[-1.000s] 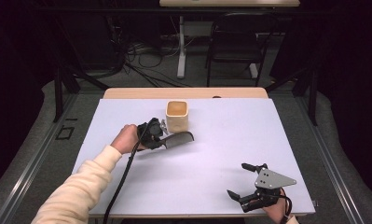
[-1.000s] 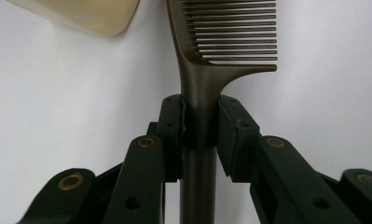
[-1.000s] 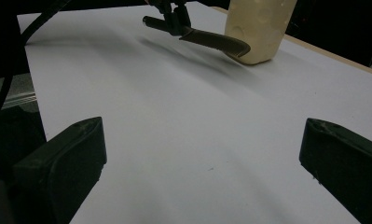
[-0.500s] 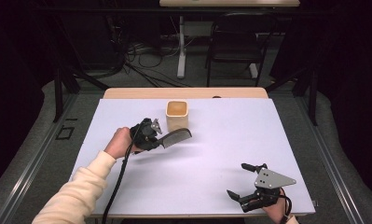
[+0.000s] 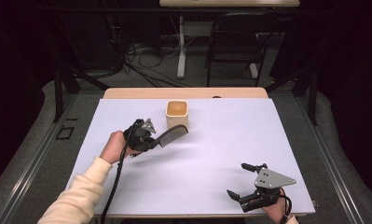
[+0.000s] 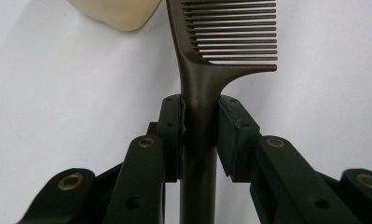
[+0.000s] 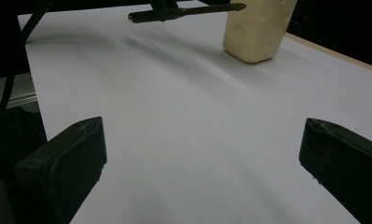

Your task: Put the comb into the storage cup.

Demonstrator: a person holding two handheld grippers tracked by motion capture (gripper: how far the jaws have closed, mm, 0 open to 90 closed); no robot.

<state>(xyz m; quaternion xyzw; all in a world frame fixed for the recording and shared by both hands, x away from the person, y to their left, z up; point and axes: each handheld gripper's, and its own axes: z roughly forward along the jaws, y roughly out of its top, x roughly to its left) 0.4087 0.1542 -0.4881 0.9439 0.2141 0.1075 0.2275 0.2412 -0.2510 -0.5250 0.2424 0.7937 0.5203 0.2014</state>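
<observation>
The table (image 5: 211, 177) carries a white sheet; it lies beneath both sets of jaws. The cup (image 5: 177, 113), a cream square-mouthed container, stands beyond the tips of the left jaws and slightly to one side of them, close to the comb's far end; whether the two touch cannot be told.

The left gripper (image 6: 200, 126) is clamped on the comb (image 6: 207, 70). Both pads press the handle just behind the point where the toothed section begins. The teeth project forward past the jaw tips; the rest of the handle runs back between the jaws. The comb is clear of the table.

The right gripper (image 7: 200, 158) rests at the near edge with its jaws spread wide and nothing between them.

Handling, as a judgement: the comb is light, stiff plastic with a smooth, narrow handle. Grip the handle near the teeth, as here. The fine teeth may bend or snag; avoid clamping them.
</observation>
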